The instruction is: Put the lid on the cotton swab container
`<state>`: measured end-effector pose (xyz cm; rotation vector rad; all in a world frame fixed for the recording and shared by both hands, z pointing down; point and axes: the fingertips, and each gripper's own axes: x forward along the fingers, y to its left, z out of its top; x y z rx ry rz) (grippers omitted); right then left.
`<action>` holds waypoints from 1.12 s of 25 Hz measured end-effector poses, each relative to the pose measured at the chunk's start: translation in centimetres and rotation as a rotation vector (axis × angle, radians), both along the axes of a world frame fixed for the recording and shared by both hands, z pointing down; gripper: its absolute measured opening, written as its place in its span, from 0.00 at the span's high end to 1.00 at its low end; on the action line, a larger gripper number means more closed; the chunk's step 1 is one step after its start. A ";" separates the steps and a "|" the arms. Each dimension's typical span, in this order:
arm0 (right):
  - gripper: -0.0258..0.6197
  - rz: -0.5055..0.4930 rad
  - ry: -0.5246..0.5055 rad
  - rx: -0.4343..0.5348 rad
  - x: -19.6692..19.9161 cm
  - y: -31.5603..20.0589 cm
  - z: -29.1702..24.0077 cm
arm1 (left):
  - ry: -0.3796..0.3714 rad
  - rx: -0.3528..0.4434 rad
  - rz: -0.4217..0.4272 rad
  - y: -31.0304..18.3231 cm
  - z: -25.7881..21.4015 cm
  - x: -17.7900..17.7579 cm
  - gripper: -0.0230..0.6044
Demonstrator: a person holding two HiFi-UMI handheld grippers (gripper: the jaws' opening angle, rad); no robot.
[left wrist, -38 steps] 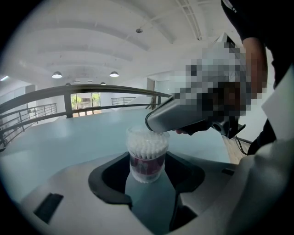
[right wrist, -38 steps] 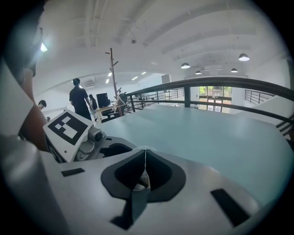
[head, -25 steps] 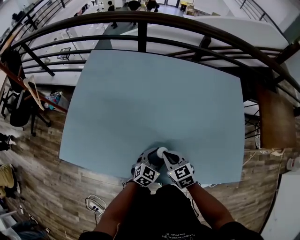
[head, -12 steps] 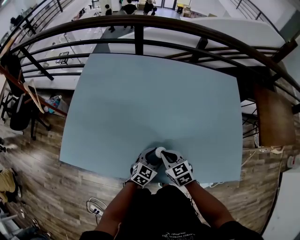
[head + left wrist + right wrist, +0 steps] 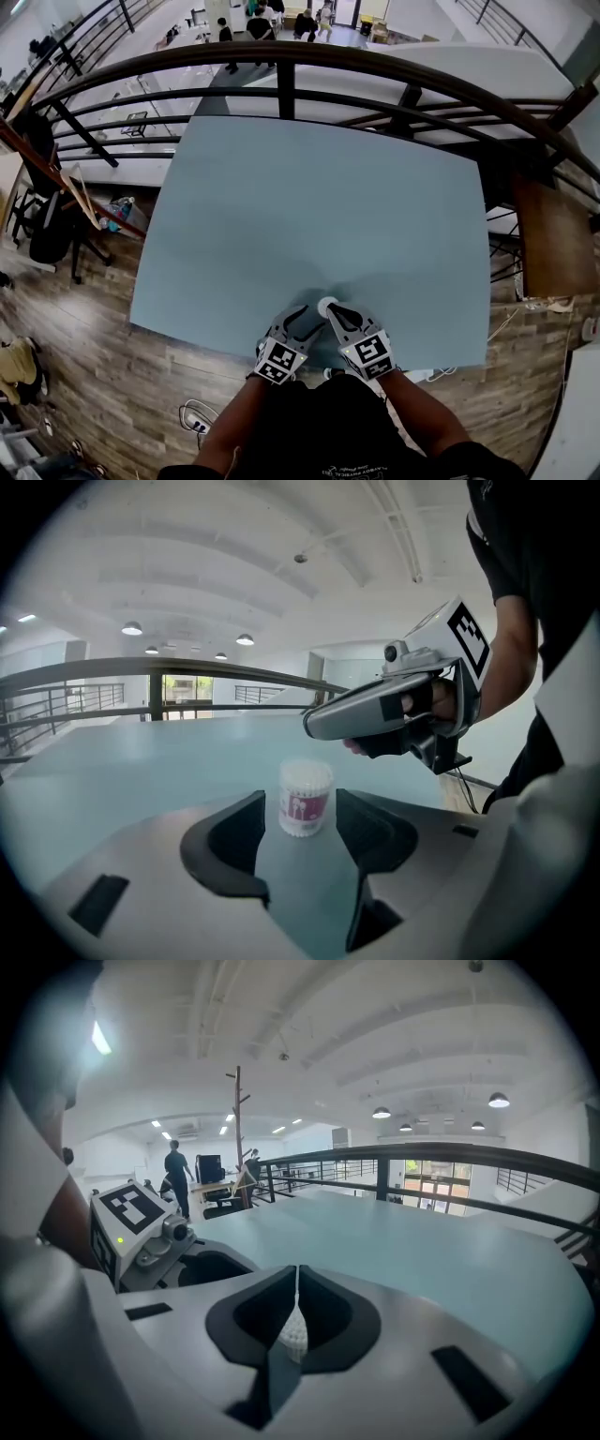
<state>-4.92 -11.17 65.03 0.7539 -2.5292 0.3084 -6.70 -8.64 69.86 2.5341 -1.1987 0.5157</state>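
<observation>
Standing apart, the fingers of the left gripper (image 5: 305,321) frame (without touching) the clear cylindrical cotton swab container (image 5: 306,799) on the pale blue desk (image 5: 328,206), while the right gripper (image 5: 297,1288) clamps the thin white lid (image 5: 294,1333).

The cotton swab container (image 5: 306,799) stands upright on the table (image 5: 141,761), a small clear tub (pink label, white swab tips crowding its open top). Its lid (image 5: 293,1333), I think, sits edge-on, pinched in my right gripper (image 5: 296,1281).
</observation>
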 end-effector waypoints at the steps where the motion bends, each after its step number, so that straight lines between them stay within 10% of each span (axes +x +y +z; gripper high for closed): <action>1: 0.93 0.013 -0.012 0.005 0.0 -0.2 -0.4 | 0.003 0.004 -0.011 0.1 -0.5 -0.5 0.57; 28: 0.93 0.170 -0.125 0.181 2.7 -1.9 -8.9 | 0.049 0.277 -0.203 -3.0 -15.5 -4.9 0.84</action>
